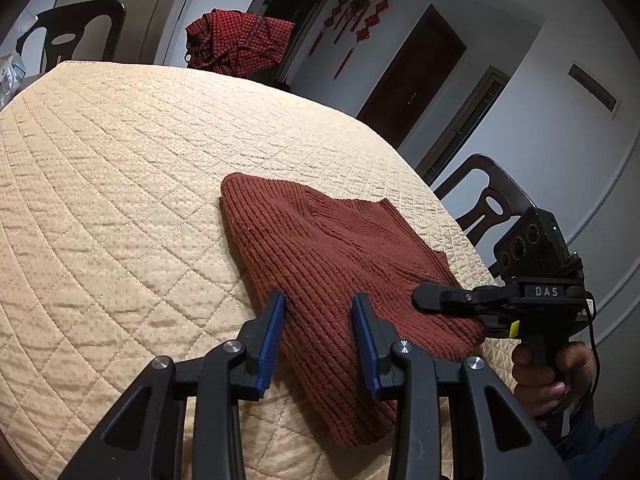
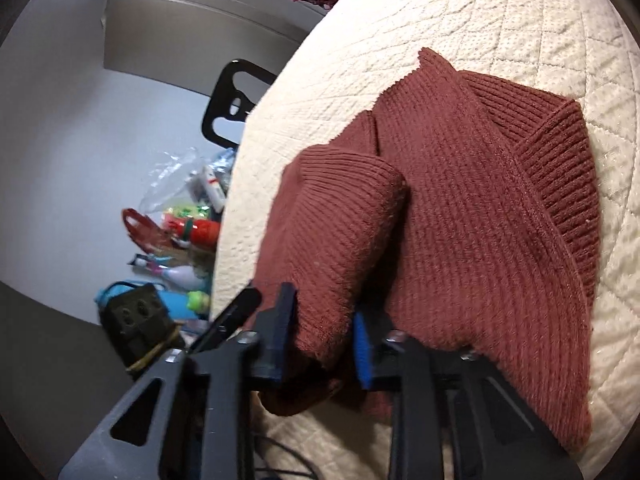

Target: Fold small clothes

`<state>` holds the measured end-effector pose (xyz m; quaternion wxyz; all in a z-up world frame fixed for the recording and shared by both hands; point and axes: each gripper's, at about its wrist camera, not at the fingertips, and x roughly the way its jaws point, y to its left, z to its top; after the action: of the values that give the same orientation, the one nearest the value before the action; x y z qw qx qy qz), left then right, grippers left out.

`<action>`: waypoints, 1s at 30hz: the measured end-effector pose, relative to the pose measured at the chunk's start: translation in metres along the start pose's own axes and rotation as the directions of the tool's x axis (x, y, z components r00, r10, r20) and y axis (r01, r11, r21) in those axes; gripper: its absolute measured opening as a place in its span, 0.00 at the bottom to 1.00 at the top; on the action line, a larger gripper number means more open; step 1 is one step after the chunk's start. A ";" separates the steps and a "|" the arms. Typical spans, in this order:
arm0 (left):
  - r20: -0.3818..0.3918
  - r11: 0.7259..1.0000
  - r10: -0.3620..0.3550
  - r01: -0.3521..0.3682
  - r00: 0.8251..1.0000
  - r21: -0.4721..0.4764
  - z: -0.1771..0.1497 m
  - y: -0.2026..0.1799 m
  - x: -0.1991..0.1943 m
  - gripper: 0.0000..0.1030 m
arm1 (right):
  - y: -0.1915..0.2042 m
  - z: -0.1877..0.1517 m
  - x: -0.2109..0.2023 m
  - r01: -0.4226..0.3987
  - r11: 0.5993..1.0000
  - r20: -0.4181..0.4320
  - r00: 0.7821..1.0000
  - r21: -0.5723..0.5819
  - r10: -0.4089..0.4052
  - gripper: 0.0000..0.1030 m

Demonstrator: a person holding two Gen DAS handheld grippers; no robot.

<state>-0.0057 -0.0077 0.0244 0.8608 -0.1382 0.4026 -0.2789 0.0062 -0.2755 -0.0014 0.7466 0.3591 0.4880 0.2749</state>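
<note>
A rust-red ribbed sweater [image 1: 340, 264] lies partly folded on the cream quilted table [image 1: 120, 184], near its front right edge. My left gripper [image 1: 320, 324] hovers over the sweater's near left edge. Its blue pads [image 1: 276, 332] stand apart, with flat knit showing between them and nothing pinched. My right gripper [image 1: 422, 296] reaches in from the right, held by a person's hand [image 1: 548, 376]. In the right wrist view the right gripper [image 2: 324, 332] is shut on a thick folded flap of the sweater [image 2: 332, 232], lifted off the rest of the garment [image 2: 480, 220].
A red checked cloth [image 1: 240, 40] is heaped beyond the table's far edge. Dark chairs stand at the back left [image 1: 72, 28] and at the right [image 1: 488, 200]. Bags, bottles and toys [image 2: 180, 232] clutter the floor beside the table. The table drops away close behind the sweater.
</note>
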 end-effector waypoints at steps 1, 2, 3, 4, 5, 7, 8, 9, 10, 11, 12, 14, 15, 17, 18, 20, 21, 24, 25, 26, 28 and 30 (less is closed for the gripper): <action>-0.001 1.000 0.002 -0.002 1.000 0.002 0.000 0.000 0.000 0.37 | 0.003 0.000 -0.002 0.008 1.000 0.010 1.000 -0.022 -0.008 0.19; -0.002 1.000 0.004 -0.004 1.000 0.005 0.000 -0.002 0.001 0.37 | 0.005 0.000 -0.003 0.011 0.999 0.019 1.000 -0.039 -0.010 0.18; -0.003 1.000 0.008 -0.008 1.000 0.009 0.001 -0.004 0.001 0.37 | 0.009 0.000 -0.007 0.009 0.998 0.034 0.999 -0.066 -0.007 0.18; -0.004 1.000 0.008 -0.008 1.000 0.016 0.003 -0.007 0.000 0.37 | 0.014 0.001 -0.012 0.007 0.996 0.048 0.999 -0.090 -0.003 0.17; -0.002 1.000 0.004 -0.004 1.000 0.026 0.006 -0.011 0.000 0.37 | 0.018 0.003 -0.020 0.012 0.992 0.071 0.997 -0.122 -0.004 0.17; 0.006 0.999 -0.008 0.008 1.000 0.047 0.011 -0.021 -0.001 0.37 | 0.021 0.006 -0.035 0.023 0.987 0.105 0.995 -0.161 -0.007 0.17; 0.012 0.998 -0.020 0.019 1.000 0.057 0.015 -0.027 -0.002 0.37 | 0.023 0.008 -0.046 0.026 0.982 0.126 0.992 -0.189 -0.002 0.17; 0.018 0.997 -0.037 0.036 0.999 0.068 0.018 -0.033 -0.001 0.37 | 0.025 0.010 -0.055 0.035 0.978 0.148 0.989 -0.208 -0.004 0.17; 0.021 0.996 -0.050 0.048 0.999 0.075 0.021 -0.038 -0.001 0.37 | 0.025 0.011 -0.066 0.056 0.972 0.171 0.985 -0.227 -0.017 0.17; 0.021 0.995 -0.061 0.059 0.998 0.082 0.024 -0.043 0.002 0.37 | 0.024 0.011 -0.073 0.072 0.968 0.185 0.982 -0.240 -0.027 0.17; 0.017 0.994 -0.067 0.065 0.998 0.090 0.025 -0.047 0.005 0.37 | 0.021 0.012 -0.077 0.086 0.965 0.191 0.981 -0.247 -0.039 0.17; -0.004 0.992 -0.069 0.069 0.998 0.104 0.024 -0.053 0.015 0.37 | 0.004 0.013 -0.079 0.122 0.968 0.191 0.978 -0.221 -0.080 0.17; -0.021 0.992 -0.067 0.069 0.998 0.106 0.023 -0.054 0.021 0.37 | -0.005 0.013 -0.077 0.132 0.971 0.180 0.979 -0.201 -0.096 0.17; -0.047 0.991 -0.067 0.072 0.997 0.112 0.020 -0.057 0.028 0.37 | -0.028 0.010 -0.070 0.159 0.978 0.149 0.979 -0.137 -0.138 0.17; -0.053 0.990 -0.068 0.073 0.996 0.119 0.019 -0.058 0.029 0.37 | -0.034 0.007 -0.069 0.160 0.979 0.140 0.980 -0.125 -0.143 0.17; -0.056 0.989 -0.061 0.068 0.997 0.134 0.017 -0.061 0.028 0.37 | -0.039 0.002 -0.069 0.147 0.983 0.146 0.981 -0.113 -0.129 0.17; -0.058 0.988 -0.059 0.067 0.997 0.138 0.016 -0.062 0.028 0.37 | -0.040 0.001 -0.071 0.141 0.983 0.153 0.981 -0.115 -0.122 0.17; -0.073 0.987 -0.043 0.053 0.996 0.153 0.014 -0.064 0.030 0.37 | -0.043 0.002 -0.071 0.131 0.986 0.152 0.982 -0.101 -0.114 0.18; -0.077 0.985 -0.032 0.044 0.997 0.165 0.012 -0.065 0.030 0.37 | -0.043 0.002 -0.072 0.132 0.986 0.152 0.982 -0.104 -0.115 0.18; -0.077 0.983 -0.023 0.037 0.997 0.178 0.010 -0.066 0.029 0.37 | -0.041 0.001 -0.072 0.140 0.984 0.152 0.981 -0.114 -0.122 0.19; -0.077 0.982 -0.012 0.026 0.997 0.186 0.008 -0.067 0.026 0.37 | -0.038 -0.001 -0.077 0.156 0.980 0.161 0.978 -0.120 -0.136 0.21; -0.076 0.984 -0.010 0.023 0.997 0.179 0.009 -0.067 0.021 0.37 | -0.032 -0.004 -0.086 0.183 0.974 0.188 0.970 -0.135 -0.157 0.21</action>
<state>-0.0128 -0.0743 0.0479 0.8518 -0.0526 0.4064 -0.3262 -0.0279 -0.3589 0.0172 0.8327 0.2812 0.4269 0.2130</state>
